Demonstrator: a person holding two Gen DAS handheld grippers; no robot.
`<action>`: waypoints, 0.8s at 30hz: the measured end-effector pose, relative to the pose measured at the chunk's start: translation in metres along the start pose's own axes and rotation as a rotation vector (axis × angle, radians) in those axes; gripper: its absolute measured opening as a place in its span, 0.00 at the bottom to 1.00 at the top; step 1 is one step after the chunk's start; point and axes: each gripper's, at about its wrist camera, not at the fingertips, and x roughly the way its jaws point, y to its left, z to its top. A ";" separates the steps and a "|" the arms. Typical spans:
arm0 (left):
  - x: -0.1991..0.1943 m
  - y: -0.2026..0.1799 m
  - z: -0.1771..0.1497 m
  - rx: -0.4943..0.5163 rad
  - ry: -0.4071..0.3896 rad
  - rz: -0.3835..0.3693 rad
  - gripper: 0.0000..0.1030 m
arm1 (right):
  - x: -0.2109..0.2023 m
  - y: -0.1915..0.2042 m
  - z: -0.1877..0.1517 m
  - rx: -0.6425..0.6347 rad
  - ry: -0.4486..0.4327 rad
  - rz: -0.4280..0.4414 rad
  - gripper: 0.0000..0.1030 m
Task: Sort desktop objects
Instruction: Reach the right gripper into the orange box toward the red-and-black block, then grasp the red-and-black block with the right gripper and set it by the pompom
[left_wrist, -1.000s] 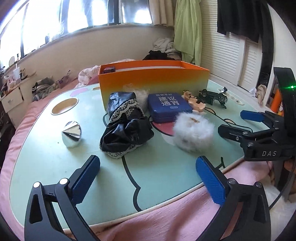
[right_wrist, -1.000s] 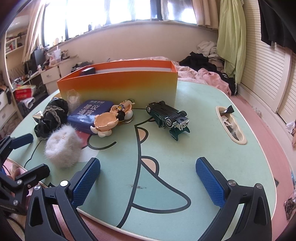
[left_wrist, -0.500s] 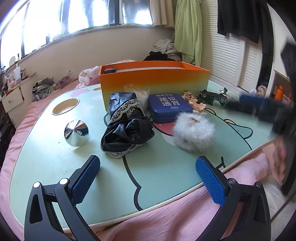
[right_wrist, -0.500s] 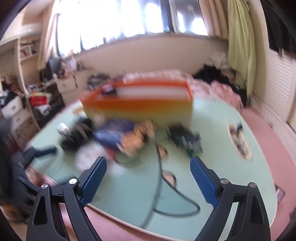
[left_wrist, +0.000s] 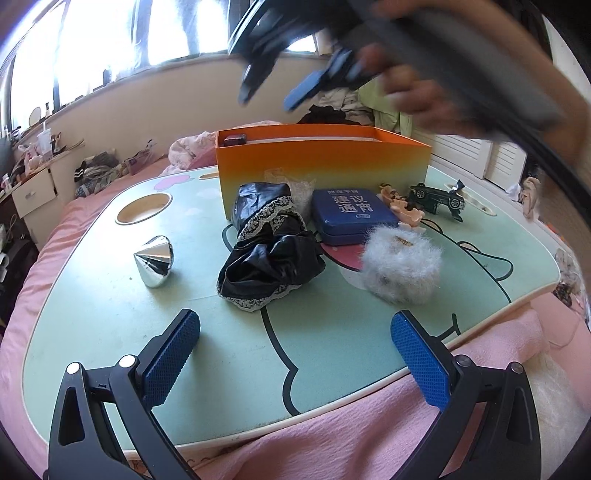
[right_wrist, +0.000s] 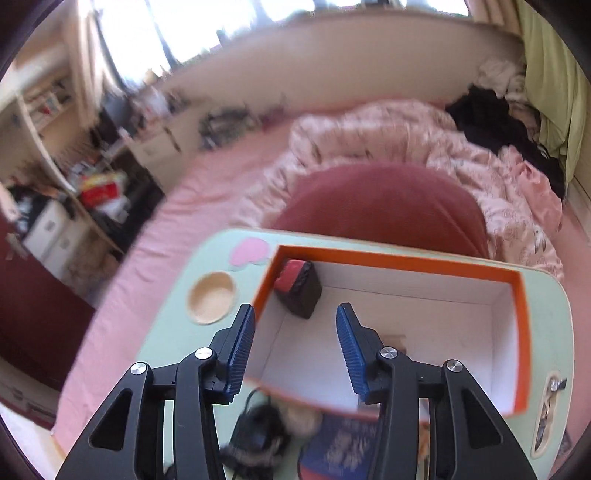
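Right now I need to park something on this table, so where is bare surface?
Free: the near strip of the table in front of the left gripper, and the patch around the silver cone. Crowded: black lace cloth, blue tin and white fluffy pouch bunched before the orange box.

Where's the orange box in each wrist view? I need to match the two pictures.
Left wrist: the orange box stands upper centre, at the table's far side, behind the blue tin.
Right wrist: the box fills the lower centre and right, seen from above, open, beyond the hand-held gripper.
Shared landmark: the small black and red item in the box's corner.
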 end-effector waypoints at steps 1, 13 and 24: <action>0.000 0.001 0.000 0.000 -0.002 -0.001 1.00 | 0.010 -0.004 0.005 0.036 0.026 0.017 0.36; -0.001 0.001 -0.002 0.002 -0.018 -0.011 1.00 | 0.062 0.001 0.041 0.171 0.154 -0.045 0.35; -0.003 0.002 -0.004 -0.003 -0.026 -0.021 1.00 | 0.050 -0.027 0.030 0.124 0.102 -0.010 0.26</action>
